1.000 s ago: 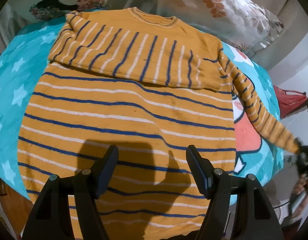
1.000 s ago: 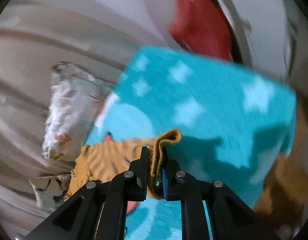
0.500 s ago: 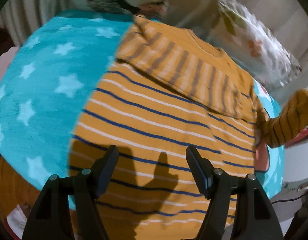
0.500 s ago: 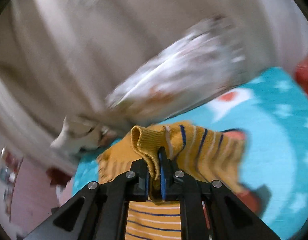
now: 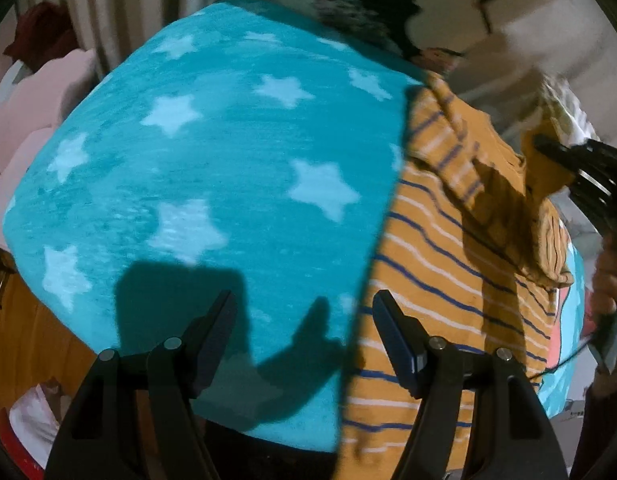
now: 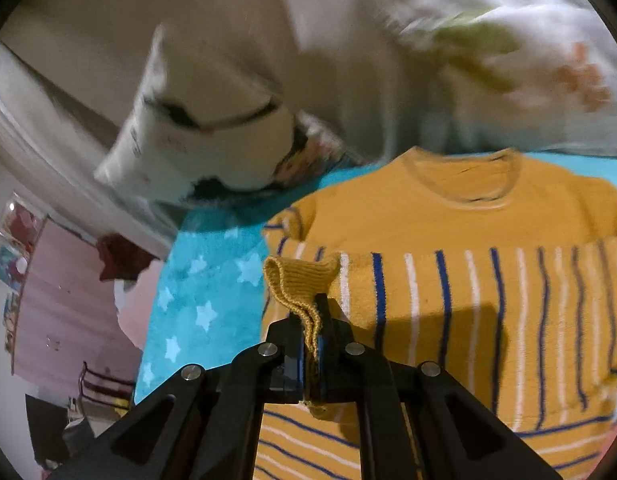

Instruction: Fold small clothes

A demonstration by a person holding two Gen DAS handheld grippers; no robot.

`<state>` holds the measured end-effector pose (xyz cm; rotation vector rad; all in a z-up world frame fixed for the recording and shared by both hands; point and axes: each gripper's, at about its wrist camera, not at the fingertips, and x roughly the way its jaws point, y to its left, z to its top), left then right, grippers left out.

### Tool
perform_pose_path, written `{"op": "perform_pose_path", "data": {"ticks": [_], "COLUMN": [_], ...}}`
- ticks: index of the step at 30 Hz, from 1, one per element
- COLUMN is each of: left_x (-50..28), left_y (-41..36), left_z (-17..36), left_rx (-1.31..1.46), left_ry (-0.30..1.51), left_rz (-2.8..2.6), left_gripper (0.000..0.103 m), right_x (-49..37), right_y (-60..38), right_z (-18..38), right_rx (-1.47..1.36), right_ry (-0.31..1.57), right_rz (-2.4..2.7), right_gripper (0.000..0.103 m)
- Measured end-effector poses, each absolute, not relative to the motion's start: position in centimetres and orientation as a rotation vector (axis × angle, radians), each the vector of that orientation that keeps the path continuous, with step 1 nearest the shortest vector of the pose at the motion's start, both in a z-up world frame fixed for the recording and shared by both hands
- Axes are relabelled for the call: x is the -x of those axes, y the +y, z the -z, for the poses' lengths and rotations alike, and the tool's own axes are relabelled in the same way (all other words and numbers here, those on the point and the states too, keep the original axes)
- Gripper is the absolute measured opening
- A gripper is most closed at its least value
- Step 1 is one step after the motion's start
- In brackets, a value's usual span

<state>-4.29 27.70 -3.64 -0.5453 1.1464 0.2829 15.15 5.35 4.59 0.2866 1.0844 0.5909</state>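
A mustard-yellow sweater (image 6: 460, 216) with blue and white stripes lies flat on a teal star-patterned blanket (image 5: 212, 184). My right gripper (image 6: 310, 322) is shut on the sweater's ribbed sleeve cuff (image 6: 296, 280), held above the sweater's chest with the sleeve stretched across the body. In the left wrist view the sweater (image 5: 440, 276) fills the right side. My left gripper (image 5: 302, 310) hangs open over the blanket, right at the sweater's left edge, with nothing between its fingers. The right gripper's black body (image 5: 588, 176) and the hand holding it show at the far right.
Pillows (image 6: 196, 136) and a floral-print cushion (image 6: 508, 40) lie at the head of the bed beyond the collar. A pink fabric pile (image 5: 32, 112) sits off the blanket's left side. The wooden floor (image 5: 28, 340) shows below the bed's edge.
My right gripper has carried the cuff from beside the bed over onto the sweater's chest. My left gripper has slid left off the sweater's body to its edge over the blanket.
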Motion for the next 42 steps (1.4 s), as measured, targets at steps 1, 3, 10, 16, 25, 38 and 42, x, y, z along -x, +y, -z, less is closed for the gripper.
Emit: {"op": "perform_pose_path", "data": {"ticks": [1,3,10,16,25,38,42], "left_x": [4.5,5.0,6.4,5.7,3.7,2.6,2.4], "left_y": [28.3,29.5,32.2,32.7,32.0,31.9,30.2], "left_z": [3.9,4.3,4.9,5.0,5.1,5.8,5.4], "left_rx": [0.552,0.562,0.576,0.576,0.526,0.440,0.454], "left_ry": [1.149,1.156,1.162,1.166,1.179,1.186,1.177], "left_rz": [-0.288,-0.299,-0.320,-0.279,-0.172,-0.146,-0.131], "left_gripper": [0.069,0.069,0.069,0.069,0.069,0.069,0.069], "right_x": [-15.6,-16.1,-16.9,-15.4,-14.4,-14.1,-12.7], "right_y": [6.9,9.5,15.6,14.7,11.8,14.2,10.8], "right_z": [-3.7,-2.2,2.6,0.0,1.1,3.1,1.1], "right_rx": [-0.271,-0.238,-0.075,-0.176,-0.116,-0.122,-0.074], "right_ry": [1.102,1.131,1.208,1.139,1.194,1.254,1.241], "right_rz": [-0.592,-0.589,-0.543,-0.644,-0.454,-0.451,-0.450], "right_gripper": [0.006,0.005,0.011,0.037,0.007,0.008,0.010]}}
